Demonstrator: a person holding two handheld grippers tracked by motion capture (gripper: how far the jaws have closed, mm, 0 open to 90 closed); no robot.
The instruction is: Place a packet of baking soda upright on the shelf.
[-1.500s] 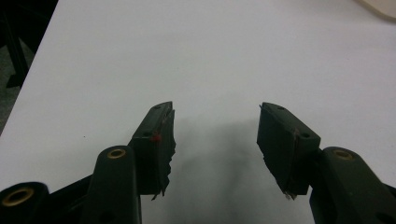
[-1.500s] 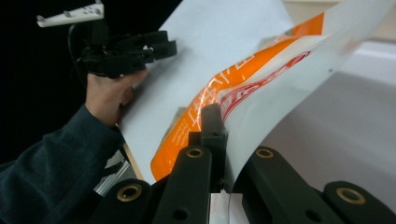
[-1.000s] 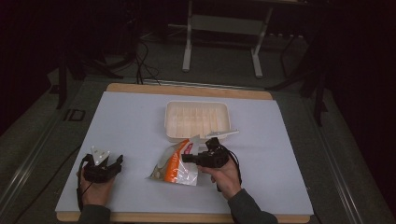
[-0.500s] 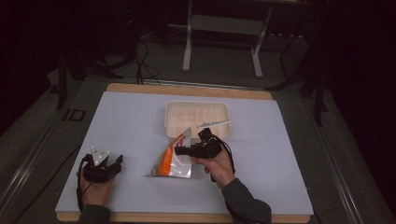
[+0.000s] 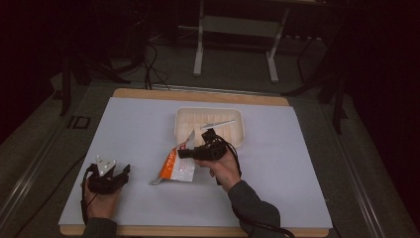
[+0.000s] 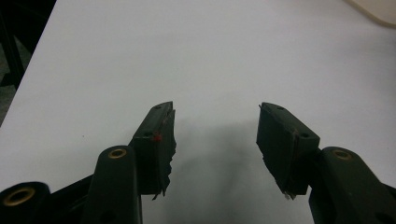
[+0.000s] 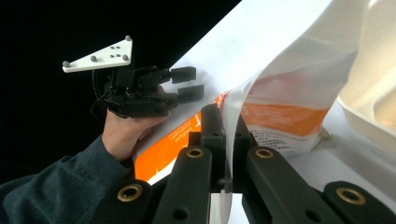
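Setting: a person at a desk with a pale cover, dark room behind, seen from above.
Right gripper: near the centre of the high view, held just off the surface. Its fingers are pinched tight on the clear upper edge of the bag, nothing else between them.
Bag: an orange and clear plastic packet, just left of centre in the high view. Its top edge is lifted by the grip; its lower end looks to trail on the desk. In the right gripper view it fills the middle and right of the frame.
Tray: a shallow cream tray, upper centre of the high view, just beyond the bag and close to it. Whether it holds anything I cannot tell.
Left gripper: lower left of the high view, well apart from the bag. Its fingers stand wide apart with only bare desk between them.
Progress: by my reading the bag is gripped and partly raised, which is the early part. Carrying it on, seemingly toward the tray, and letting go are left. The left gripper has no share yet.
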